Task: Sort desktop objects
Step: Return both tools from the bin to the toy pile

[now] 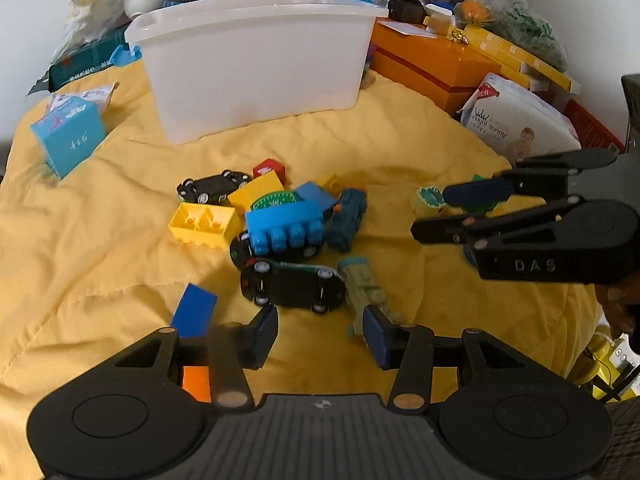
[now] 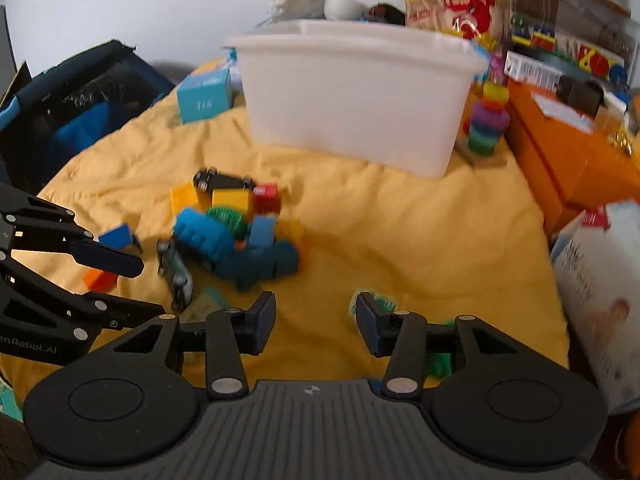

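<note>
A pile of toys lies on the yellow cloth [image 1: 100,240]: a blue brick [image 1: 284,226], a yellow brick [image 1: 202,224], a red block [image 1: 270,168], black toy cars [image 1: 292,286] and a teal toy [image 1: 348,220]. The pile also shows in the right wrist view [image 2: 232,232]. A white plastic bin [image 1: 256,64] stands behind it, also in the right wrist view [image 2: 356,92]. My left gripper [image 1: 320,328] is open and empty just short of the nearest black car. My right gripper [image 2: 316,320] is open and empty to the right of the pile; in the left wrist view [image 1: 436,212] it hovers over a yellow-green piece [image 1: 428,200].
A light blue box [image 1: 68,136] sits at the left. Orange boxes [image 1: 432,64] and a white pack [image 1: 520,124] line the right. A ring stacker [image 2: 488,120] stands beside the bin. A dark bag [image 2: 72,104] lies at the left. Loose blue [image 1: 194,310] and orange [image 1: 196,382] bricks lie near my left gripper.
</note>
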### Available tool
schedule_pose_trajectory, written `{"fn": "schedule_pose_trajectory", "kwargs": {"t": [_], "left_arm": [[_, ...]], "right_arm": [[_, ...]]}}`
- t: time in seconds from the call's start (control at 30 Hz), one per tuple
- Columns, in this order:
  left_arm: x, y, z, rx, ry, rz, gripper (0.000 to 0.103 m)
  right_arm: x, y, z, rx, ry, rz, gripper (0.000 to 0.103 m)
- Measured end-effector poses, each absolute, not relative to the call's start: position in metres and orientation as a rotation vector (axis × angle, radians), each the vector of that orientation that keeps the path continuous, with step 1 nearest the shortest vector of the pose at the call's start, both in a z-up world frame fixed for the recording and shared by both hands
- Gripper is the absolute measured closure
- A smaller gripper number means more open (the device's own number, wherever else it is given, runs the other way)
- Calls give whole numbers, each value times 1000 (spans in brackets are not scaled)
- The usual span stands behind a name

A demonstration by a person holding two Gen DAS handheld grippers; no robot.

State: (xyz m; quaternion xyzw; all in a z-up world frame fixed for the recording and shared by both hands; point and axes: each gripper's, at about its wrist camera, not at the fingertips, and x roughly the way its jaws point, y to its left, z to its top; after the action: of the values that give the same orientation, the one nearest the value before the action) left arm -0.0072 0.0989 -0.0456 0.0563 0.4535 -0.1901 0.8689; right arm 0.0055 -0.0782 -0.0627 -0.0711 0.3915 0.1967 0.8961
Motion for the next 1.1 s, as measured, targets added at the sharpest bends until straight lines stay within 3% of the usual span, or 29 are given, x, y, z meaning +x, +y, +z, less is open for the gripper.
{"fn": "schedule_pose_trajectory", "kwargs": {"t": [0.17,0.5,0.6,0.67,0.77,1.0,1.1], "left_arm": [[-14,100,-48,114,948,-391,52],[-18,110,-51,81,960,-366,53],[-18,113,-54,59,978,-359,54],[-19,117,-54,43,975,-355,55],[-22,121,-52,39,959,-340,55],[-11,140,-36,-102,935,-310,56],[6,137,-35,-165,963,-340,56]], "right_arm": [[0,-75,-56,-146,777,411,47],[-5,-69,-63,-150,793,425,47],[-6,-67,-72,-153,832,446,52],[-5,-64,-77,-156,870,459,67],[-5,-60,-71,-149,853,483,69],[0,-40,-64,-64,890,584,66],[-9,-23,-71,-162,885,612,54]]}}
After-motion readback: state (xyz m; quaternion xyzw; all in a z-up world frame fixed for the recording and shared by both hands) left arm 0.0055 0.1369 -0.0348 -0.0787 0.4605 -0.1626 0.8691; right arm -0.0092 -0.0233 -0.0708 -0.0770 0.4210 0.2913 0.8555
